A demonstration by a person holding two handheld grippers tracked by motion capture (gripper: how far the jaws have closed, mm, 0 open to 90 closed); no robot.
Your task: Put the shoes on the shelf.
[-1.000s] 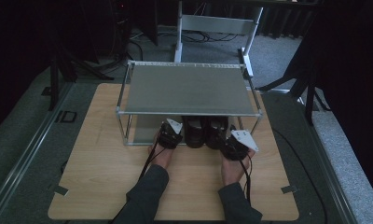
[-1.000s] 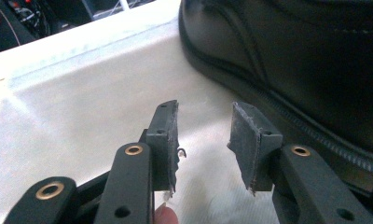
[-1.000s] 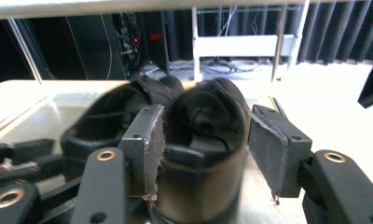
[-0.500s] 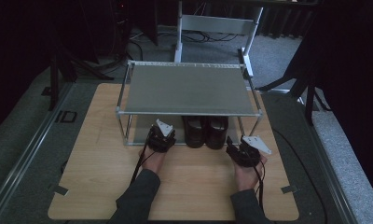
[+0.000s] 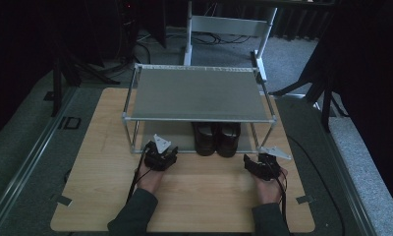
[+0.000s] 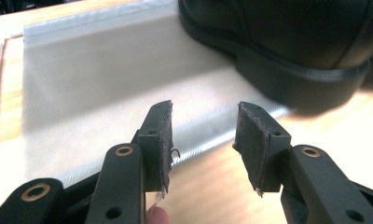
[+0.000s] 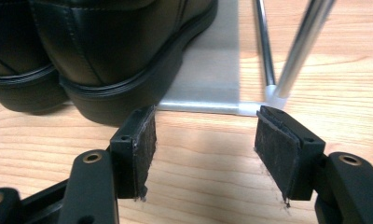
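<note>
A pair of black leather shoes [image 5: 216, 138] stands heels-out on the lower shelf of a metal rack [image 5: 199, 93]. My left gripper [image 5: 161, 153] rests on the wooden table left of the shoes, just in front of the shelf edge. In the left gripper view its jaws [image 6: 204, 109] are open and have just been opening, with nothing between them; a shoe heel [image 6: 296, 60] lies ahead to the right. My right gripper [image 5: 259, 165] sits right of the shoes. Its jaws [image 7: 205, 114] are open, have just been opening and are empty, and both heels [image 7: 114, 56] are ahead on the left.
The rack's grey lower shelf [image 6: 105, 79] stretches bare to the left of the shoes. A rack post [image 7: 301, 46] rises close ahead of the right gripper. The wooden table [image 5: 209, 201] has free room between the hands. A white chair frame [image 5: 224, 24] stands behind.
Both hands have drawn back from the shoe heels toward the front of the table and moved apart. The shoes stay on the lower shelf.
</note>
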